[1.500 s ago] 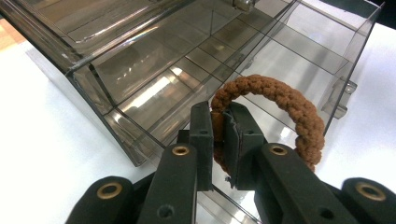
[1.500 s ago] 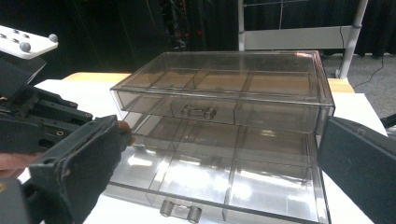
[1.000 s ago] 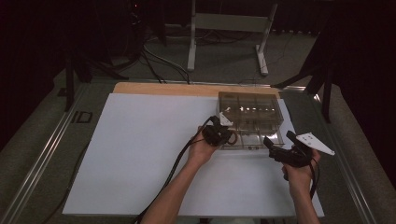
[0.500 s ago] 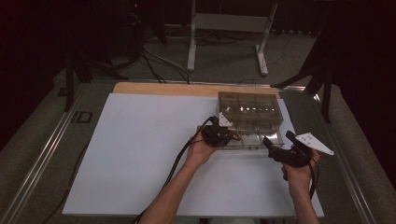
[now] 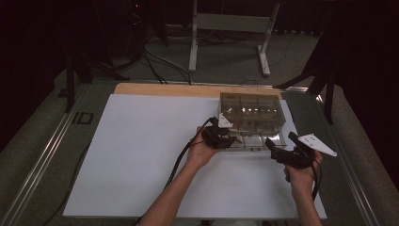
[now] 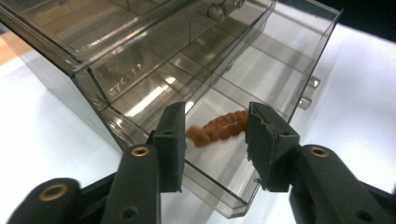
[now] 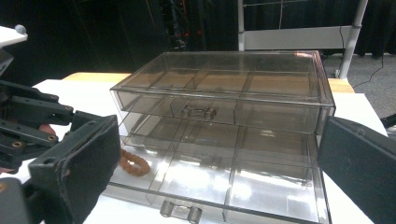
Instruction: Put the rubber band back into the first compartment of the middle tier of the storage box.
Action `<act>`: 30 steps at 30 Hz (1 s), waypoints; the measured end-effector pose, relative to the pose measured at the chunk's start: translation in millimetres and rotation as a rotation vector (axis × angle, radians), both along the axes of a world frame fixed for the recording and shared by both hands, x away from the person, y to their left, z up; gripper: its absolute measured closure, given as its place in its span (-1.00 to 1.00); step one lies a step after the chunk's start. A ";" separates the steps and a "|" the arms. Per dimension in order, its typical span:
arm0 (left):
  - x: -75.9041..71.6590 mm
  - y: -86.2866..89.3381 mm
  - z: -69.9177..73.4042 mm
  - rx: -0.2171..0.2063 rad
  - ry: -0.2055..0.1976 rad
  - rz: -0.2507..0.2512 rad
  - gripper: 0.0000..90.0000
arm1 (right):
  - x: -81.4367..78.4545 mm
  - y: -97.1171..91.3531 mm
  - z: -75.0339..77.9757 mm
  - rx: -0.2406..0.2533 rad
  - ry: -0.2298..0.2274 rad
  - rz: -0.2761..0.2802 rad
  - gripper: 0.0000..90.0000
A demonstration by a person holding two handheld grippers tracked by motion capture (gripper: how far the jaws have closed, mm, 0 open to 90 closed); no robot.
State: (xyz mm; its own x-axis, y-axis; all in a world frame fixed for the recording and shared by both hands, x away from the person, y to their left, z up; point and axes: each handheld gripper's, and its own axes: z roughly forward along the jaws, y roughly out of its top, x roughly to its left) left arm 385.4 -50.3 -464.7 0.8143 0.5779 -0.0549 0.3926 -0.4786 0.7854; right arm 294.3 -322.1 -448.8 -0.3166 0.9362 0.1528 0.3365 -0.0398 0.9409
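Your left gripper [image 6: 212, 135] jaws have just been opening; the bead bracelet [image 6: 219, 128] lies loose between them in the open lower drawer [image 6: 261, 84], released. Farther right, your right gripper [image 5: 282, 149] waits open-jawed beside the drawer box [image 5: 251, 110].

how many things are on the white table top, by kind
clear drawer box: 1
brown bead bracelet, lying in the pulled-out lower drawer: 1
hand-held grippers, left gripper over the drawer with the bracelet between its open fingers, right gripper beside the box: 2
total: 4
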 end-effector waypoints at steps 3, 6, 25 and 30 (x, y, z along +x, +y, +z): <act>1.3 2.8 0.4 -0.033 0.009 0.020 0.03 | 0.1 0.2 -0.2 -0.001 0.000 0.002 -1.00; 2.0 5.2 1.0 -0.069 0.013 0.037 -0.34 | 0.2 0.0 -0.3 -0.002 0.000 0.002 -1.00; 4.3 39.1 15.1 -0.166 -0.009 0.101 -0.98 | 0.1 0.8 -1.8 -0.007 0.005 0.004 -1.00; 3.4 53.8 16.5 -0.170 -0.028 0.135 -0.98 | 0.2 2.0 -2.3 -0.010 0.005 0.006 -1.00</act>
